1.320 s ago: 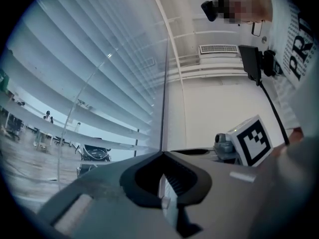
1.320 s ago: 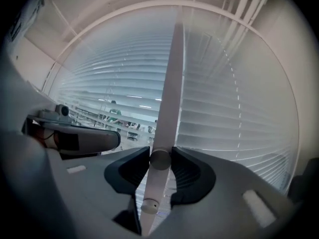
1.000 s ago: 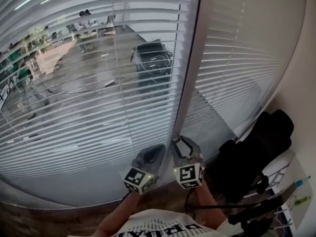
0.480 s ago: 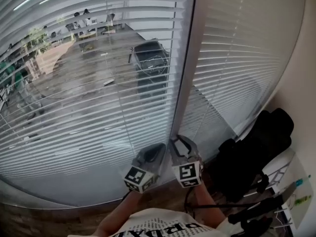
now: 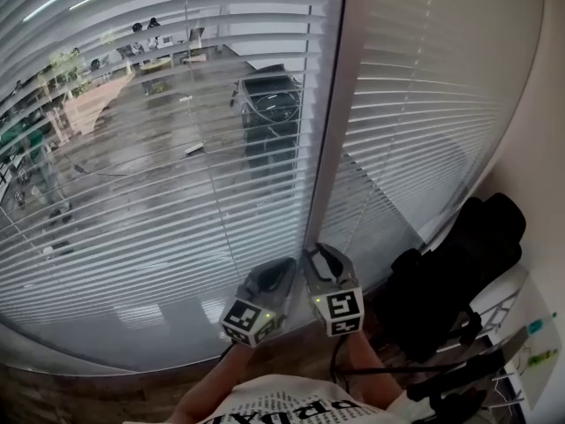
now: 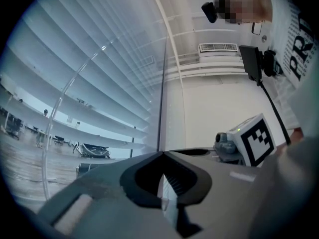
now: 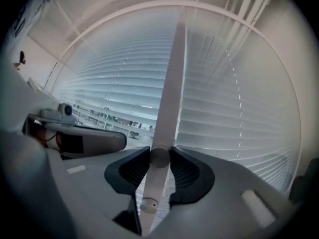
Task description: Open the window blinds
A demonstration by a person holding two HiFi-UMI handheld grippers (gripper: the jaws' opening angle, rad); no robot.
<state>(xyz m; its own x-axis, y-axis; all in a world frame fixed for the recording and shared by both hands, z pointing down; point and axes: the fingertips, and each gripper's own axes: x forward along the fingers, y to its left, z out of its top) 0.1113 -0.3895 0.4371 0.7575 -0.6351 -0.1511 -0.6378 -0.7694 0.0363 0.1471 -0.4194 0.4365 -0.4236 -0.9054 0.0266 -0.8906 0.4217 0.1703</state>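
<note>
While the right gripper [image 5: 318, 254] is clamped on the tilt wand [image 7: 158, 159], the left gripper [image 6: 162, 154] sits just to its left. Its tips are pinched together on nothing, so that one's closed and empty. The right one's jaws have just been closing a little with the wand squarely between them. It's a smooth, pale, round rod running up and down through the gap, and both dark ribbed pads touch its sides. A rounded end cap with a tiny hole shows just below the jaws. Both grippers are grey moulded plastic, and the right one has a chunky marker cube [image 5: 340, 312] at its back end.

Straight ahead of the right gripper is the flat, pale window post [image 5: 340, 104]. Left of that, ahead of the left gripper, the blinds [image 5: 159, 193] are thin pale horizontal slats. They're tilted enough to see between them to a dark car [image 5: 272, 104] outside. Right of the post, the second blind [image 5: 424, 104] has its slats lying closer, more like one ribbed sheet. A thin clear rod [image 6: 65, 88] hangs in front of the slats, up and left of the left gripper. Off to the right gripper's right is a black soft-looking thing [image 5: 459, 272], can't tell what.
</note>
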